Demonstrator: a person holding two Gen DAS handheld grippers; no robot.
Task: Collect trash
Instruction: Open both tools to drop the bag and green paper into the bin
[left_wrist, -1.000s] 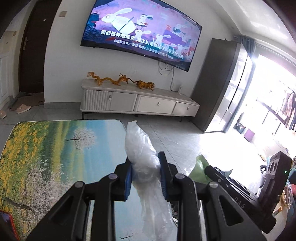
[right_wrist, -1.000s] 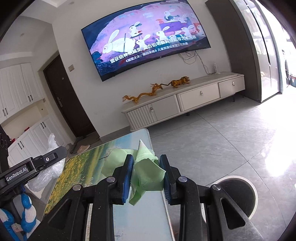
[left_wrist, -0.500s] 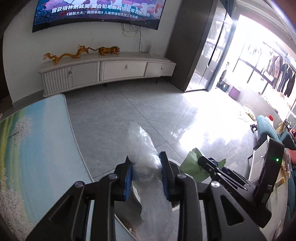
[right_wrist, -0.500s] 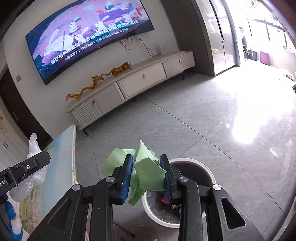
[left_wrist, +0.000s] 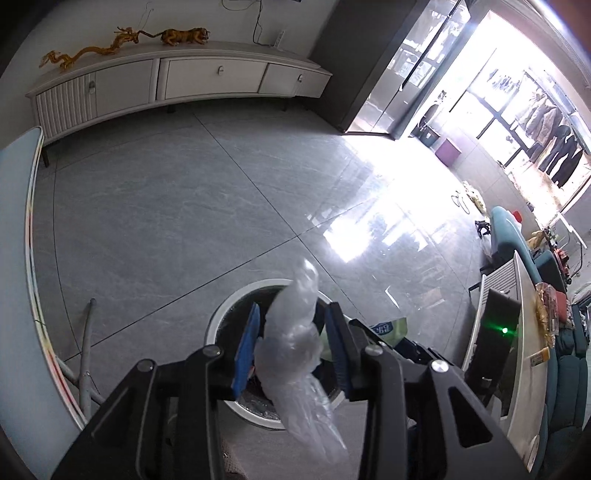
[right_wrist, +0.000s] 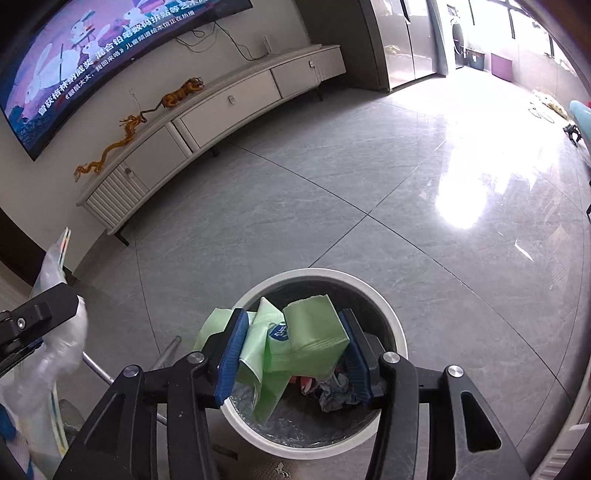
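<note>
My left gripper (left_wrist: 291, 343) has opened its jaws wide over the round white trash bin (left_wrist: 221, 321); the crumpled clear plastic bag (left_wrist: 295, 354) hangs loose between the fingers, touching neither clearly. My right gripper (right_wrist: 291, 347) is open too, directly above the same bin (right_wrist: 388, 306); the light green wrapper (right_wrist: 306, 339) sits between the spread blue pads (right_wrist: 232, 350), still resting against them. The bin holds crumpled trash (right_wrist: 332, 391). The left gripper with its bag shows at the left of the right wrist view (right_wrist: 44, 325).
The landscape-print table edge (left_wrist: 22, 295) runs along the left, with a metal table leg (left_wrist: 86, 354) beside the bin. A white TV cabinet (right_wrist: 207, 118) stands against the far wall. A sofa and a side table (left_wrist: 524, 332) are on the right.
Both grippers swung off the table to above the bin and tilted down. Both sets of jaws have spread apart, loosening the plastic bag and the green wrapper.
</note>
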